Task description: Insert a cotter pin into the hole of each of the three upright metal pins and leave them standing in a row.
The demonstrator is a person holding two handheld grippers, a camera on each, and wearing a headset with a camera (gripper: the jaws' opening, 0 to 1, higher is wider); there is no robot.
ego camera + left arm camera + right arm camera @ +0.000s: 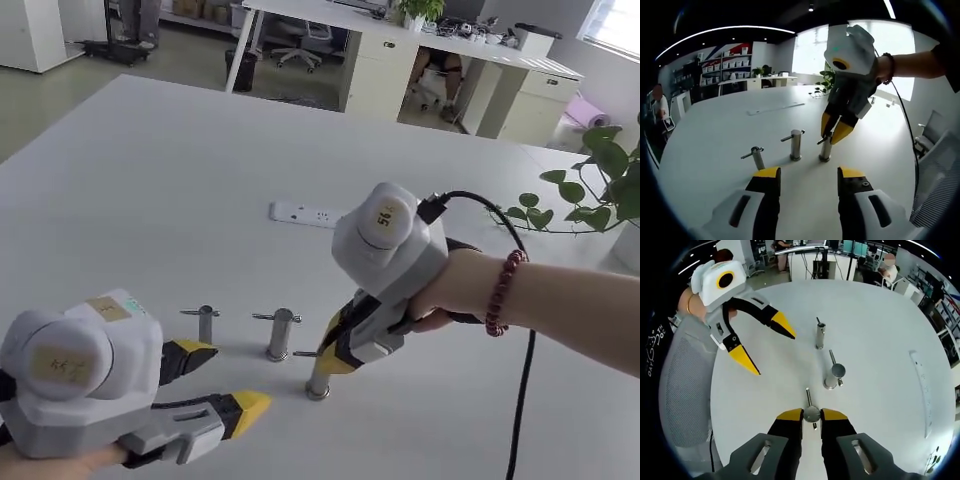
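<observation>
Fingertips clamped on pin 3 of 3

Yellow fingertips (791, 415) of the right gripper (812, 416) are pressed against both sides of the head of the nearest metal pin (318, 383), and there's its cotter pin (808, 396) poking through the hole, sticking out clear of the tips. Over to the left gripper (810, 175): jaws spread wide, nothing between them, hovering above the white table (150, 180) just short of the row. Look along that row: middle pin (280, 340) and far pin (206, 325) both upright, each with a cotter pin crossing near its top, all 3 standing in a slanting line, apart from one another. Beyond them a white power strip (305, 214) lies flat, well apart.
</observation>
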